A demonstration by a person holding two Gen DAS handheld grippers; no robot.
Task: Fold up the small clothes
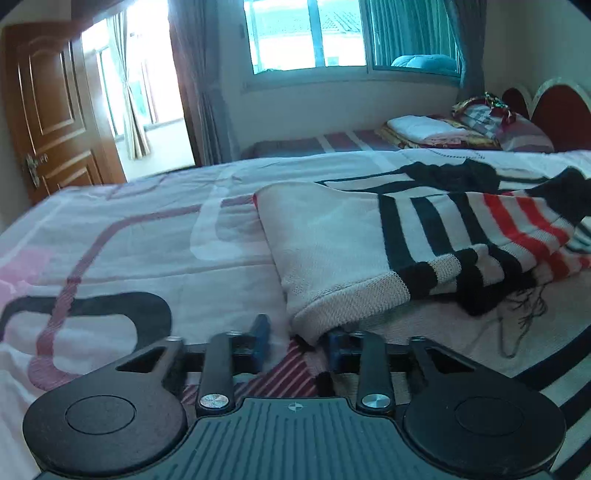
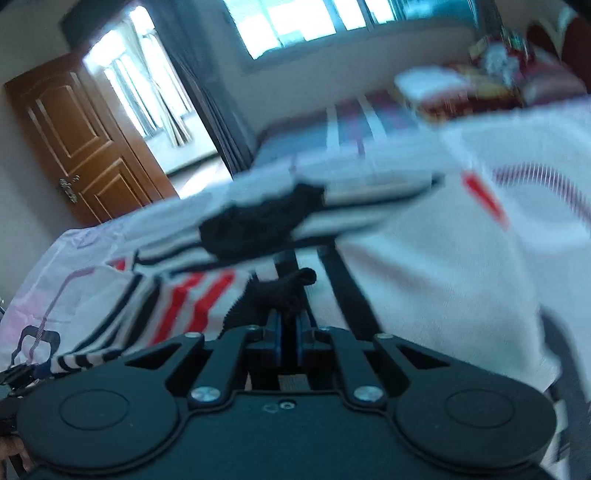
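A white knitted sweater (image 1: 332,240) with black and red stripes lies on the bed, its white ribbed hem nearest me in the left wrist view. My left gripper (image 1: 299,338) is open, its blue fingertips (image 1: 260,328) low on the bedding either side of the hem's corner. My right gripper (image 2: 288,317) is shut on a black edge of the sweater (image 2: 280,291) and holds it up; the striped body (image 2: 192,299) hangs to the left. The right wrist view is blurred.
The bed has a white quilt (image 1: 129,229) with pink and black patterns. Folded clothes and pillows (image 1: 443,129) sit by the headboard (image 1: 554,110) at the far right. A wooden door (image 1: 55,110) stands open at the left, a window (image 1: 314,33) behind.
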